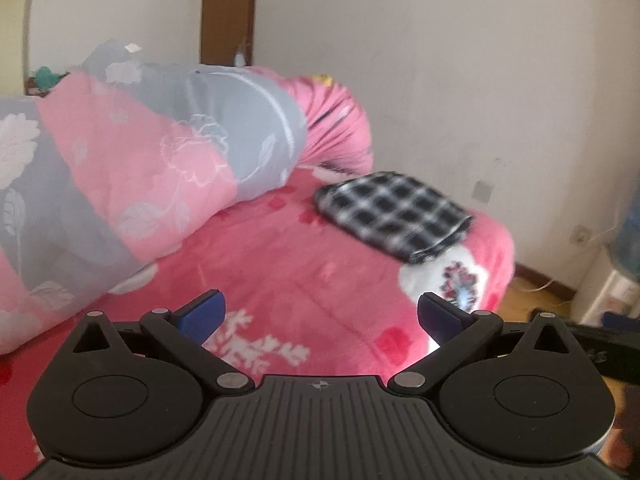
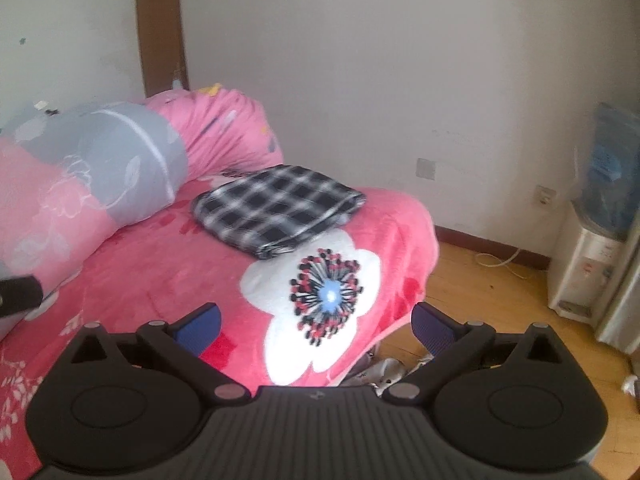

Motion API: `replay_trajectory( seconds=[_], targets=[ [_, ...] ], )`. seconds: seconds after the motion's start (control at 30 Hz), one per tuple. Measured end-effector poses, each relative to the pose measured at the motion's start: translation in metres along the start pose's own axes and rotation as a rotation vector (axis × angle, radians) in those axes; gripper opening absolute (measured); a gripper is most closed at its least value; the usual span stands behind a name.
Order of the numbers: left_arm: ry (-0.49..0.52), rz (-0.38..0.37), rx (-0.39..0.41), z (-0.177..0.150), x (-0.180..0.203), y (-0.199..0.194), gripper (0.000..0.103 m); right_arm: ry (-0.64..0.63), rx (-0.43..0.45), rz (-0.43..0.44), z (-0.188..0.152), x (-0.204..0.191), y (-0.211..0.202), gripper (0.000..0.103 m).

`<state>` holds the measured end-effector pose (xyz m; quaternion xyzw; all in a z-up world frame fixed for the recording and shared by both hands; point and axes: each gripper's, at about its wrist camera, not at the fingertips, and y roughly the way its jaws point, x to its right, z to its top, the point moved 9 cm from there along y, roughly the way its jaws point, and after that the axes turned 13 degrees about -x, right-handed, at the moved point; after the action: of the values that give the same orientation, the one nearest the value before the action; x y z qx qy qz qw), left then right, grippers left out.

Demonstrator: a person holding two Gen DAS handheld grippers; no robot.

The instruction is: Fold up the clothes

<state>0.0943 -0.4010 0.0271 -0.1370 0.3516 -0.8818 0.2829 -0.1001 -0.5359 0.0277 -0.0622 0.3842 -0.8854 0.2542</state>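
A black-and-white checked garment (image 1: 394,214) (image 2: 278,208) lies folded into a flat rectangle on the pink flowered bedspread (image 1: 288,264) (image 2: 160,272), near the bed's far corner. My left gripper (image 1: 320,312) hangs open over the bedspread, well short of the garment, with nothing between its blue pads. My right gripper (image 2: 316,322) is open too, above the bed's front corner and the big white flower print (image 2: 316,304), holding nothing. A dark part of the left gripper (image 2: 18,292) shows at the left edge of the right wrist view.
A rolled pink and grey quilt (image 1: 120,168) (image 2: 80,184) lies along the bed's left side, with a pink pillow (image 1: 336,128) (image 2: 228,132) behind the garment. White wall beyond. Right of the bed are wooden floor (image 2: 492,312), a water dispenser (image 2: 592,248) and a cable.
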Motion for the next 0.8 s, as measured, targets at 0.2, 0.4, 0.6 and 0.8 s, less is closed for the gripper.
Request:
replay_trajectory(
  seconds=[0.2, 0.4, 0.6, 0.8],
  targets=[
    [-0.037, -0.002, 0.011, 0.000, -0.004, -0.009, 0.103, -0.028, 0.035, -0.027, 0.002, -0.001, -0.011, 0.103],
    [-0.063, -0.010, 0.026, 0.000, -0.006, -0.019, 0.103, -0.051, 0.049, -0.036, 0.008, -0.007, -0.022, 0.103],
    [0.014, -0.020, 0.047, 0.004, 0.016, -0.016, 0.103, -0.058, 0.062, -0.084, 0.009, -0.002, -0.022, 0.103],
    [0.043, -0.030, 0.021, 0.004, 0.032, 0.000, 0.103, -0.059, 0.031, -0.107, 0.008, 0.004, -0.008, 0.103]
  ],
)
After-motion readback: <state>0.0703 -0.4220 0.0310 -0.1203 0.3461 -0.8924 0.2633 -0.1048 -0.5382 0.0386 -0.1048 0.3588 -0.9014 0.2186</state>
